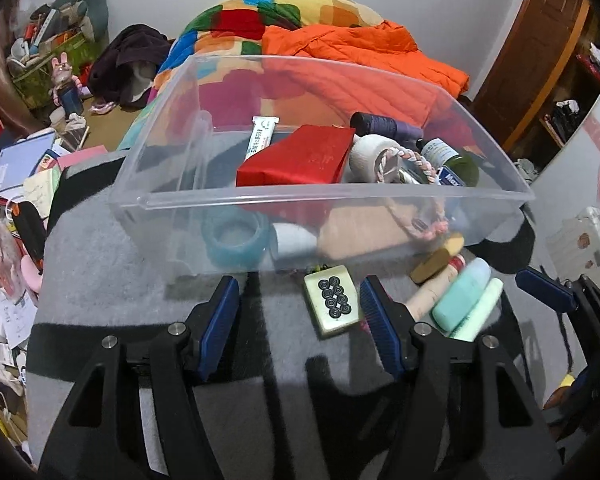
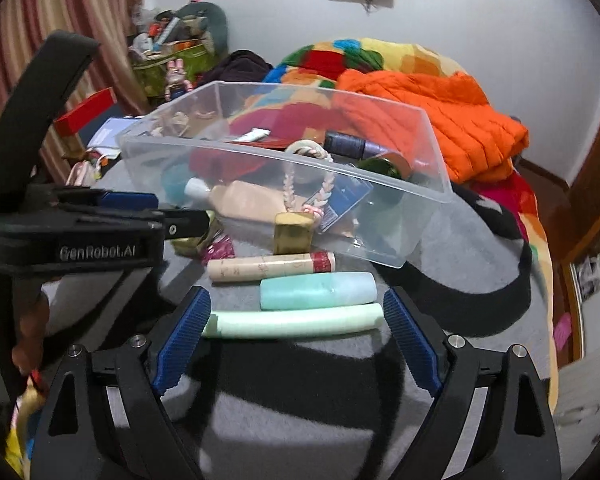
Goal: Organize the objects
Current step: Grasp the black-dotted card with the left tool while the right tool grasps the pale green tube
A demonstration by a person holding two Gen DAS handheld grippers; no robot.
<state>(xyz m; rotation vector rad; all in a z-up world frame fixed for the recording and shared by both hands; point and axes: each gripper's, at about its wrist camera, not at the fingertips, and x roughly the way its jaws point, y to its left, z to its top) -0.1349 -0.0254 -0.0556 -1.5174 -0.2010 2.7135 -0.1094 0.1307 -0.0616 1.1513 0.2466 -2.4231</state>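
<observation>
Both grippers' jaws stand apart, gripping nothing; left gripper brackets a cream mahjong tile on the grey blanket; right gripper flanks a pale-green foam tube; at twelve o'clock sits the clear plastic bin.

Grey-and-black fleece blanket carrying clear plastic bin, mahjong tile, gold block, beige tube, teal bottle, pale green tube.
</observation>
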